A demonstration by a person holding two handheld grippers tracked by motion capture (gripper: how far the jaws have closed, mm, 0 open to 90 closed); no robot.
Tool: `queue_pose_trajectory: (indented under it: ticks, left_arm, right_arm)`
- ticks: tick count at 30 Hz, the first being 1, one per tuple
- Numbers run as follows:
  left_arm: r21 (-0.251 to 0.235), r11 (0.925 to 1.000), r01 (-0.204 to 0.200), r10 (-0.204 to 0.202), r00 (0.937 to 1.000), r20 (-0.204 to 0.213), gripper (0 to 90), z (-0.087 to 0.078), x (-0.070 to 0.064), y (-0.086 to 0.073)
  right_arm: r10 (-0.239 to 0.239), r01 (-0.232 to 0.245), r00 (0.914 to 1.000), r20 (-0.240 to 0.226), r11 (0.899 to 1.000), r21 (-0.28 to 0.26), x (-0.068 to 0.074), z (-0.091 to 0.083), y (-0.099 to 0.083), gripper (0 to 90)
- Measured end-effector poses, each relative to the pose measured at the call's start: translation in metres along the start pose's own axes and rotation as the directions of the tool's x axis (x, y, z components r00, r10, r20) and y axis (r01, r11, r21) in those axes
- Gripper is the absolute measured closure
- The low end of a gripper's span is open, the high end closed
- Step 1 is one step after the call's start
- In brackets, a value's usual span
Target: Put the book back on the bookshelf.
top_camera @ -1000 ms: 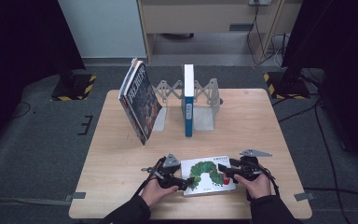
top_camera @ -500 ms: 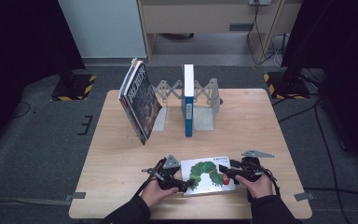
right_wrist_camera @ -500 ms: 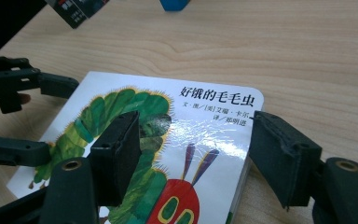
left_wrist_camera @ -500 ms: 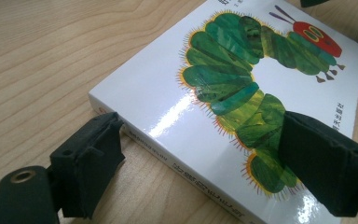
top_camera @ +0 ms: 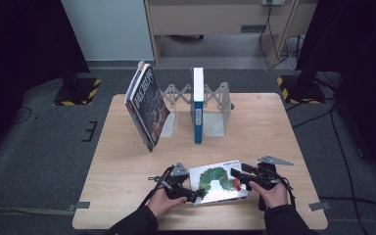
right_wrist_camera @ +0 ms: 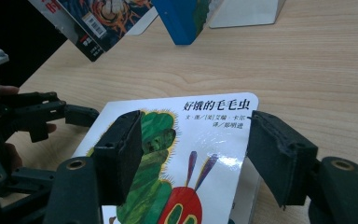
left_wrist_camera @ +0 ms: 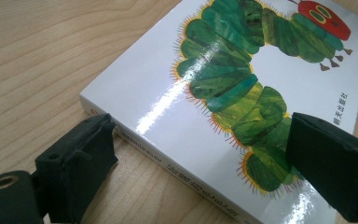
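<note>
Two grippers are working one picture book [top_camera: 219, 181], which is lying flat near the front edge of the tabletop [top_camera: 284, 127], cover up, with a green caterpillar on it.

I am holding the left gripper [left_wrist_camera: 200, 154] at the book's left end. Its jaws are spread wide and straddling that end: one is sitting beside the spine on the wood, the other is hanging over the cover. Nothing is gripped.

I am bringing the right gripper [right_wrist_camera: 193, 154] in from the opposite end. Its jaws are also spread, one over the caterpillar, one past the book's edge, closing on nothing yet. My reading: both ends are being bracketed so the thin book can be pinched and tipped upright without sliding.

At the back edge, a rack [top_camera: 216, 110] of metal bookends is standing with a blue book [top_camera: 198, 105] upright in it; a dark magazine [top_camera: 147, 105] is leaning against its left end. The open slots there are probably where this book is going.

Risk: the glossy cover is likely slippery.
</note>
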State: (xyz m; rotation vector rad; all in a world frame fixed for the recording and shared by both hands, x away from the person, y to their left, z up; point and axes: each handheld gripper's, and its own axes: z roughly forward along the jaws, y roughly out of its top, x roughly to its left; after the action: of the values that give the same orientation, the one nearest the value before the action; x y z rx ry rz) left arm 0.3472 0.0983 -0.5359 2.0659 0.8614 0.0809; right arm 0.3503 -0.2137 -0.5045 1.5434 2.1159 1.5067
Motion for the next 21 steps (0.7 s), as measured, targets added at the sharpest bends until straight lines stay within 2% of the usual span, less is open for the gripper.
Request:
queue_pose_trajectory:
  ticks: [4,13,21]
  left_arm:
    - [0.0,1.0,0.001,-0.001,1.0,-0.001,6.8,0.0,-0.0001,0.0]
    - [-0.004,1.0,0.006,-0.006,1.0,0.001,6.5,0.0,0.0002,-0.0002]
    - [-0.004,1.0,0.008,-0.008,1.0,0.004,5.9,0.0001,0.0002,-0.0002]
  right_arm:
    - [0.001,-0.001,1.0,0.003,1.0,-0.012,0.0009,-0.0004,-0.0003,35.6]
    - [0.047,-0.048,0.9987,-0.018,0.998,-0.03,0.0017,-0.0036,-0.0029,36.1]
    - [0.061,-0.061,0.9978,-0.025,0.998,-0.002,0.0022,-0.0055,-0.0064,36.8]
